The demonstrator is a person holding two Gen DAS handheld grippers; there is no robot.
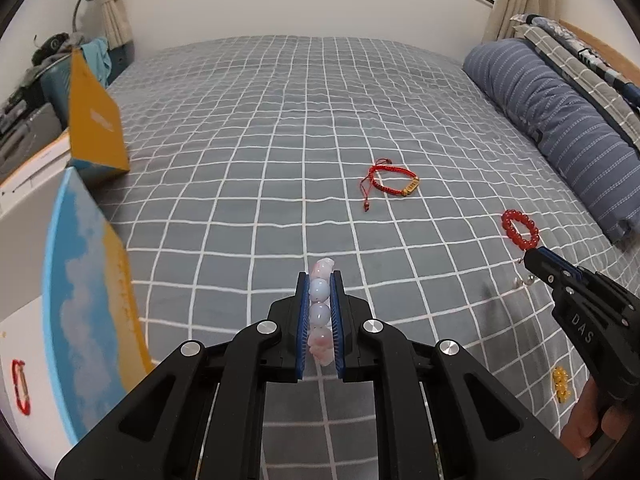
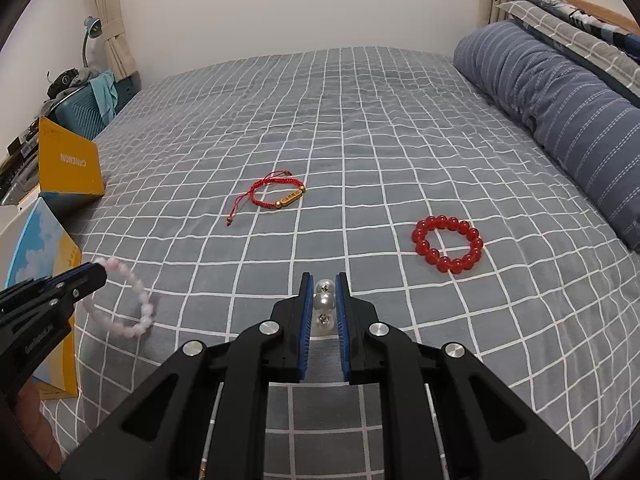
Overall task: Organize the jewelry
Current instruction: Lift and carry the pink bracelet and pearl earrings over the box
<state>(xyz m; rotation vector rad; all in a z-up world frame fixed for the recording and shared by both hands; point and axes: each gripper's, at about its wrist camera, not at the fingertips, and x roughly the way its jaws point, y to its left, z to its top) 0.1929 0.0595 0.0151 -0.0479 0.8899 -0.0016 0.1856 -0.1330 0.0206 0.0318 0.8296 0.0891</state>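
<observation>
a bed (image 2: pixel 360 128) covered with a grey sheet checked in white is seen filling both views, with a striped blue pillow (image 2: pixel 560 112) laid along its right edge. at the left edge an open box (image 1: pixel 92 280) with a blue and yellow lid is stood, and a red bracelet (image 1: pixel 20 386) is glimpsed inside it. the left gripper (image 1: pixel 320 280) is held above the sheet near the box, its jaws closed on a pink bead bracelet (image 2: pixel 128 300), which is seen hanging as a loop from the tip in the right wrist view. the right gripper (image 2: pixel 323 280) is held lower right of centre, its jaws closed on a strand of pearl beads (image 2: pixel 325 300). a red bead bracelet (image 2: pixel 447 249) is laid flat on the sheet just beyond the right gripper, towards the pillow. a red cord bracelet (image 2: pixel 276 196) with a gold bar is laid near mid-bed, well apart from the bead one. a small cluster of yellow beads (image 1: pixel 561 385) is seen on the sheet beside the right gripper's handle.
</observation>
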